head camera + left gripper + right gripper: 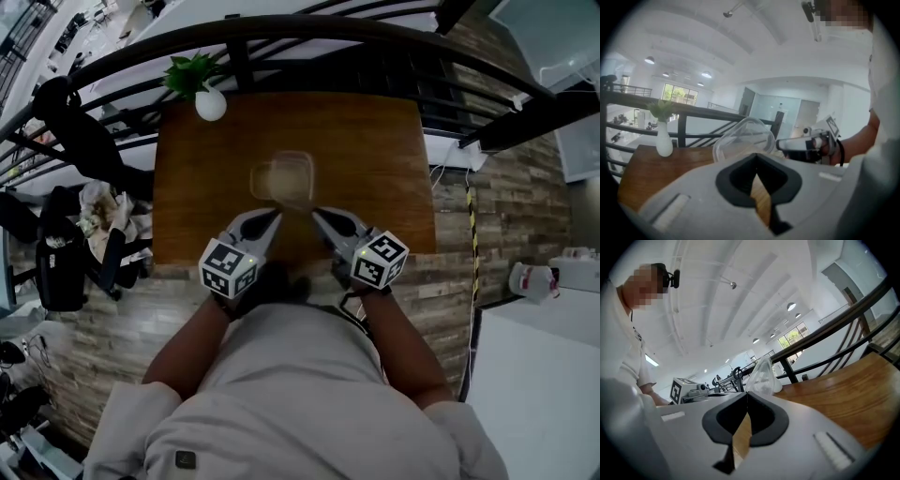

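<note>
The table (384,159) bears a clear tub (283,178) at its middle, not yet gripped. Just near of it hover the left gripper (273,217) and right gripper (318,214), jaws together, empty. A vase (210,103) stands far left.

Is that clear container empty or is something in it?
Empty, as far as shows: the clear container is see-through in both gripper views, with only the wooden table and railing behind it.

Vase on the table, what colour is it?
The vase is white, clearest in the left gripper view.
</note>
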{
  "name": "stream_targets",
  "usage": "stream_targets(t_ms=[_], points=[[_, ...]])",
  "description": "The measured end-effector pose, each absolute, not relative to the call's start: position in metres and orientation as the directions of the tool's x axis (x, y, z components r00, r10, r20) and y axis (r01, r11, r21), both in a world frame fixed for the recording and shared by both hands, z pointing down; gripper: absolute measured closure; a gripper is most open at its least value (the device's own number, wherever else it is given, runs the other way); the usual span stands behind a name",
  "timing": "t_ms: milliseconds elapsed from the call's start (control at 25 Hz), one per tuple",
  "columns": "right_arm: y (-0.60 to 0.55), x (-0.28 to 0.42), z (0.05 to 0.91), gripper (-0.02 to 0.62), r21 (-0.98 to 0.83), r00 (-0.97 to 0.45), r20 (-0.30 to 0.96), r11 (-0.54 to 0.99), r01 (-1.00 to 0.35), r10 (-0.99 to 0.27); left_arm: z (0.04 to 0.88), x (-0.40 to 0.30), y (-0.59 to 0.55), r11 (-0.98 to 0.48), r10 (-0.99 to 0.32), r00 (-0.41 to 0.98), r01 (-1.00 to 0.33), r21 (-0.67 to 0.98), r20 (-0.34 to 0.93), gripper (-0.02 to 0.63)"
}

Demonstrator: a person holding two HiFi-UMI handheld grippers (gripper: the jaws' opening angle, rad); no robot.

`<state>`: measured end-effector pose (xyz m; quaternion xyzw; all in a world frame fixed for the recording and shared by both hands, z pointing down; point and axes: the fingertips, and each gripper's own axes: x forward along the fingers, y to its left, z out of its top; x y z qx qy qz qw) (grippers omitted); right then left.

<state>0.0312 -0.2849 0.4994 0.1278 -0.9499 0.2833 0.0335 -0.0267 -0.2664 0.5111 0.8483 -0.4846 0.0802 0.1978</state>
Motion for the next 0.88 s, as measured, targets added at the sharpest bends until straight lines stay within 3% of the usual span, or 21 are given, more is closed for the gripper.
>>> stream_targets(t_ms=[280, 880], points=[[-0.240, 0.059, 0.475, 0.589, -0.431, -0.962, 0.154, 0.860, -0.272, -0.227, 0.488, -0.007, -0.227, -0.453, -0.803, 0.502, -0.865, 0.219, 0.322, 0.603], [-0.200, 0.068, 0.448, 0.589, -0.424, -0.960, 0.120, 0.861, -0.282, -0.255, 0.461, -0.008, -0.175, -0.481, -0.795, 0.513, -0.858, 0.179, 0.324, 0.603]])
